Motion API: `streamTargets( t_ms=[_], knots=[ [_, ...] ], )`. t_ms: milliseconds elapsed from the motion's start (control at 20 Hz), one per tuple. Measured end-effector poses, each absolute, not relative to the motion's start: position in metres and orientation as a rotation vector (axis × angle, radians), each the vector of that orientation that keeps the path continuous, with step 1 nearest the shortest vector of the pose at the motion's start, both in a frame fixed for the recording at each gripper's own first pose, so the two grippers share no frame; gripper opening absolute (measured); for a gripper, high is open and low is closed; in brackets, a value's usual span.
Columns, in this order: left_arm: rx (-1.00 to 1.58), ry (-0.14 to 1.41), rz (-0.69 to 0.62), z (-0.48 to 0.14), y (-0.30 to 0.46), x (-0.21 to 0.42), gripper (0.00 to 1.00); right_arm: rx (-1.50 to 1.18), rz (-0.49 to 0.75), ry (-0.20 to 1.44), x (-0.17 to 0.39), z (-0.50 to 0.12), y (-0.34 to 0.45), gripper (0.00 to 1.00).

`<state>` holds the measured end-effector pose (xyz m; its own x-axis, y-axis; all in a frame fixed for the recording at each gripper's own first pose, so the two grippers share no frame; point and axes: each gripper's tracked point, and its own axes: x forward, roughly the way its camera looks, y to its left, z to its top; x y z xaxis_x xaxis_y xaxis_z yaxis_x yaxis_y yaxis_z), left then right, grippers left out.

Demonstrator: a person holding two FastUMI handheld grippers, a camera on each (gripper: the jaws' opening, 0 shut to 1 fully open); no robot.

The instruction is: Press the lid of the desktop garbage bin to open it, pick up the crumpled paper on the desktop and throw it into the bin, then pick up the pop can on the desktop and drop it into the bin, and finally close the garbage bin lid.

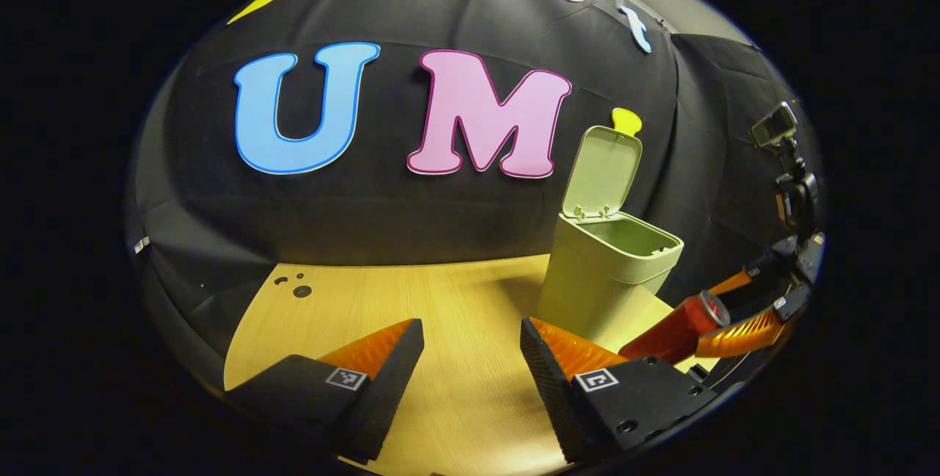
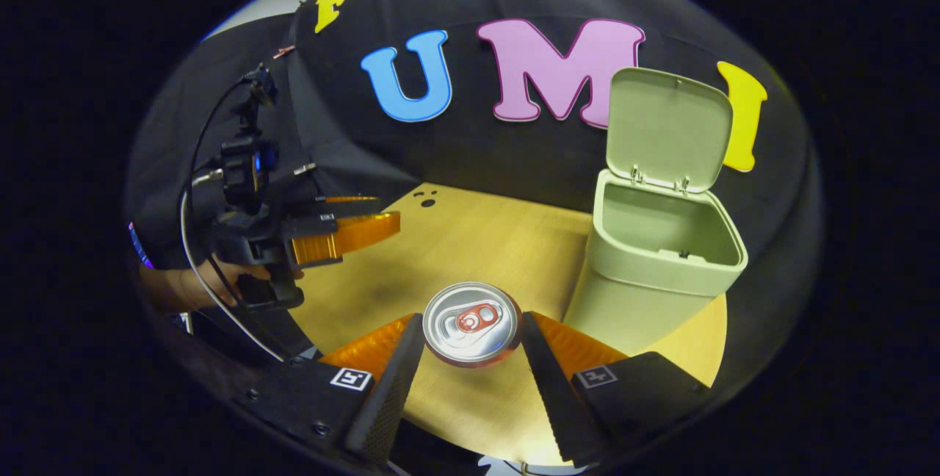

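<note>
I am on the pop-can step: my right gripper (image 2: pixel 470 340) has its fingers pressed on either side of the pop can (image 2: pixel 471 323), lifted clear of the wooden desktop (image 2: pixel 470 241) and tipped lengthwise. My left gripper (image 1: pixel 470 344) hangs with fingers wide, holding nothing. Next, I judge, I must carry the can over the garbage bin (image 2: pixel 657 263), which stands just ahead to the right with its lid (image 2: pixel 668 127) upright, and part my fingers there. One can, one bin, two grippers; I see no crumpled paper.
</note>
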<state>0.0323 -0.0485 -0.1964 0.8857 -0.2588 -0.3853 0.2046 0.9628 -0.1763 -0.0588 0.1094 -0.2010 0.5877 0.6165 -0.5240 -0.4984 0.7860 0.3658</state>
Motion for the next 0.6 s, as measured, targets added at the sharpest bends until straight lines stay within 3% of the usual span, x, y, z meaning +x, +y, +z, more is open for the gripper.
streamTargets(
  t_ms=[600],
  knots=[
    [-0.129, 0.420, -0.219, -0.196, -0.044, 0.031, 0.87, 0.176, 0.540, 0.485, 0.013, -0.134, 0.053, 0.84]
  ],
)
